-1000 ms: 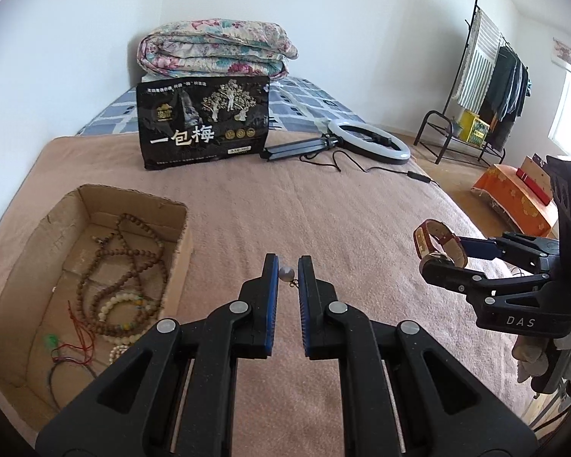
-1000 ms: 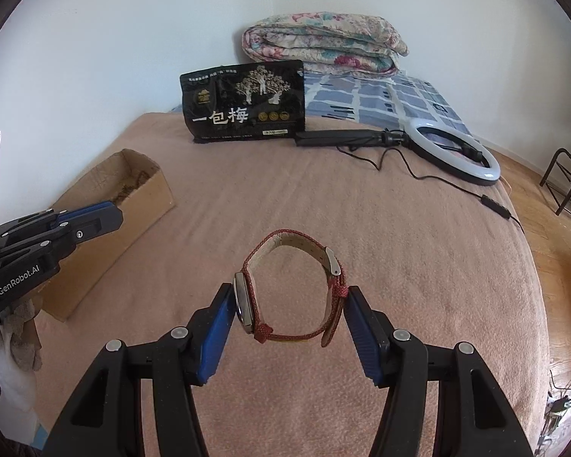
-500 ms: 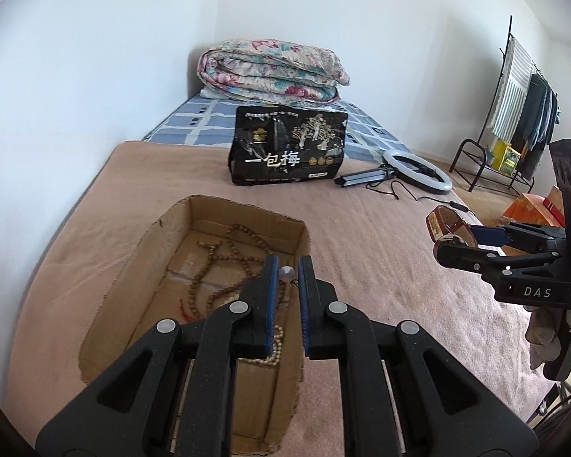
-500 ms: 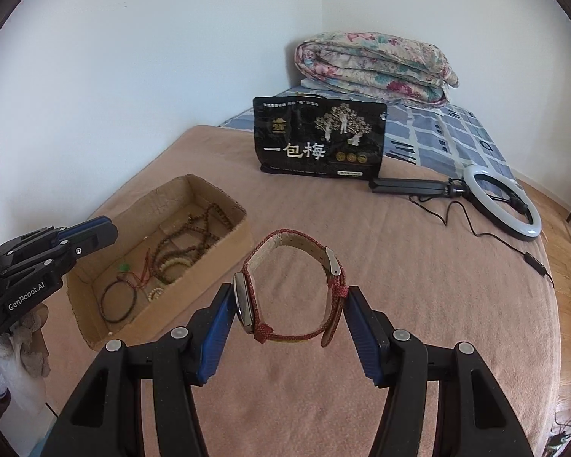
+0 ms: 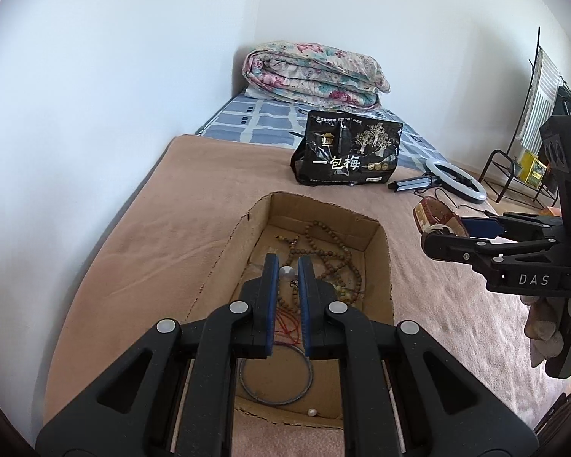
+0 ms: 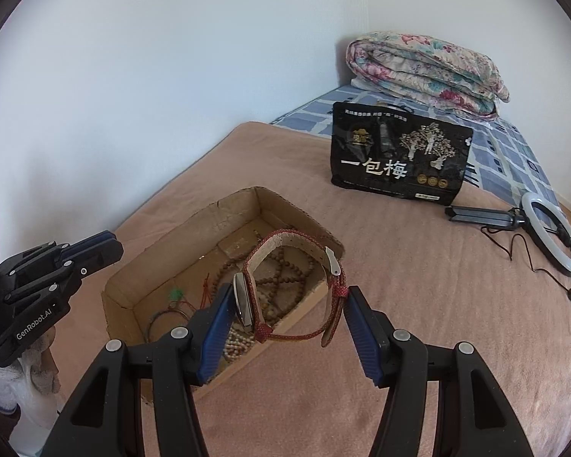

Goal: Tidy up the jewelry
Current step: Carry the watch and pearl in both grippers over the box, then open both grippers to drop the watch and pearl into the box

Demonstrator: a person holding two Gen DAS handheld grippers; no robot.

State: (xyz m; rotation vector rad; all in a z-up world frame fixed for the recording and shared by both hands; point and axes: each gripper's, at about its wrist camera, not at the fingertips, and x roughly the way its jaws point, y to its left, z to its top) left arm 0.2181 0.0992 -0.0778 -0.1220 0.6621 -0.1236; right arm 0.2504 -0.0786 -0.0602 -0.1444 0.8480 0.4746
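Note:
An open cardboard box point(image 5: 382, 262) point(image 6: 209, 224) lies on the brown bed cover and holds wooden bead strings point(image 5: 335, 255) point(image 6: 285, 270), a thin bangle point(image 5: 274, 381) and a loose pearl point(image 5: 311, 412). My left gripper point(image 5: 286, 270) hangs over the box, shut on a small pearl earring point(image 5: 285, 271). My right gripper point(image 6: 289, 312) hovers at the box's right edge, shut on a red-strapped wristwatch point(image 6: 297, 285) point(image 5: 436, 217), its case against the left pad. Each gripper shows at the side of the other's view.
A black snack bag point(image 5: 346, 156) point(image 6: 399, 160) stands beyond the box. A ring light on a stand point(image 6: 552, 232) with its cable lies to the right. A folded floral quilt point(image 5: 316, 76) sits at the bed's head. The wall runs along the left; a clothes rack point(image 5: 536, 114) stands far right.
Both grippers have swept left across the bed, from open cover to above the cardboard box, keeping their hold on the earring and the watch. The box now lies directly under them.

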